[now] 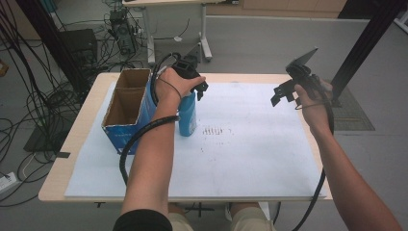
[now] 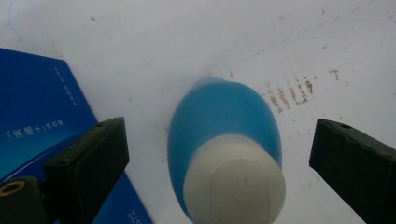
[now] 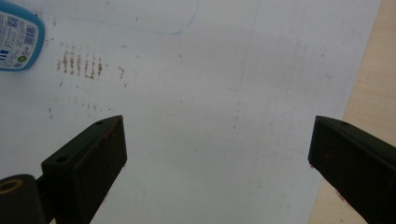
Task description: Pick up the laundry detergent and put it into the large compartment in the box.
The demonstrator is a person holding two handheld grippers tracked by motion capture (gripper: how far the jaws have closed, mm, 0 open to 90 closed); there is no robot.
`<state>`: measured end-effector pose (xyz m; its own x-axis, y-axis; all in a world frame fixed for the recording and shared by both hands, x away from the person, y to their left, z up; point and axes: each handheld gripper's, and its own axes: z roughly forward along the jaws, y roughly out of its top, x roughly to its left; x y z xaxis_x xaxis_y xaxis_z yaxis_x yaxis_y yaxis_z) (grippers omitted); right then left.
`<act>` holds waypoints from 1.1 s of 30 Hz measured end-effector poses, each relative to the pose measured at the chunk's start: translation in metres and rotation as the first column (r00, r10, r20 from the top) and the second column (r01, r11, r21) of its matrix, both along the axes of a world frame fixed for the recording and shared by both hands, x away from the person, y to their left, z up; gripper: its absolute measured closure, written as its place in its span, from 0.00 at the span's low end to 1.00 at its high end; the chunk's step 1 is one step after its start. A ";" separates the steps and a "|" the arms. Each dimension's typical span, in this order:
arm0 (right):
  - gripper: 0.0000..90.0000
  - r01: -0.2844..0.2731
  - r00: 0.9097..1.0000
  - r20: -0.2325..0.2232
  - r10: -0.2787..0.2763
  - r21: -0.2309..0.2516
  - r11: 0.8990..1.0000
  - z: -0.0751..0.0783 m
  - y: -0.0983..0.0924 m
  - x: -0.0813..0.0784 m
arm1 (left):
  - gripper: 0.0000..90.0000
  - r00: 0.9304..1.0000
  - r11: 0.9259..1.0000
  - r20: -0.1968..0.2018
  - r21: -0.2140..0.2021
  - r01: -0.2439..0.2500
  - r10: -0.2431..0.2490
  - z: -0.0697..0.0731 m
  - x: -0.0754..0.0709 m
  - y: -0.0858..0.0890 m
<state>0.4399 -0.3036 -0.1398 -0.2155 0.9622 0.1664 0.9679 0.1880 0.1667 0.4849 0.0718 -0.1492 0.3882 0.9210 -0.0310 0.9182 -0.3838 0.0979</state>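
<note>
Left claw [image 2: 219, 154] is hanging right over the blue bottle [image 2: 224, 140], jaws spread wide on either side of its white cap [image 2: 236, 184] and not touching it, so I'd say this is the approach step with no grip made. The bottle stands upright on the white sheet [image 1: 250, 144] covering the counter, just beside the open blue carton [image 1: 127, 108]. Next move probably calls for dropping lower so the jaws bracket the body or cap, then squeezing. Farther off, the right claw [image 1: 284, 94] hovers open and empty above the sheet, well apart from the bottle.
</note>
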 end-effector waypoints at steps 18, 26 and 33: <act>0.05 0.003 1.000 -0.012 -0.003 0.000 1.000 -0.005 -0.002 0.003 | 0.05 1.000 1.000 -0.017 0.011 -0.017 0.017 -0.016 0.001 -0.004; 0.05 0.006 1.000 -0.011 -0.006 -0.001 1.000 -0.006 -0.003 0.003 | 0.05 1.000 1.000 -0.016 0.017 -0.019 0.020 -0.019 0.001 -0.006; 0.05 0.006 1.000 -0.012 -0.006 -0.001 1.000 -0.007 -0.004 0.003 | 0.05 1.000 1.000 -0.007 0.015 -0.026 0.026 -0.020 0.000 -0.006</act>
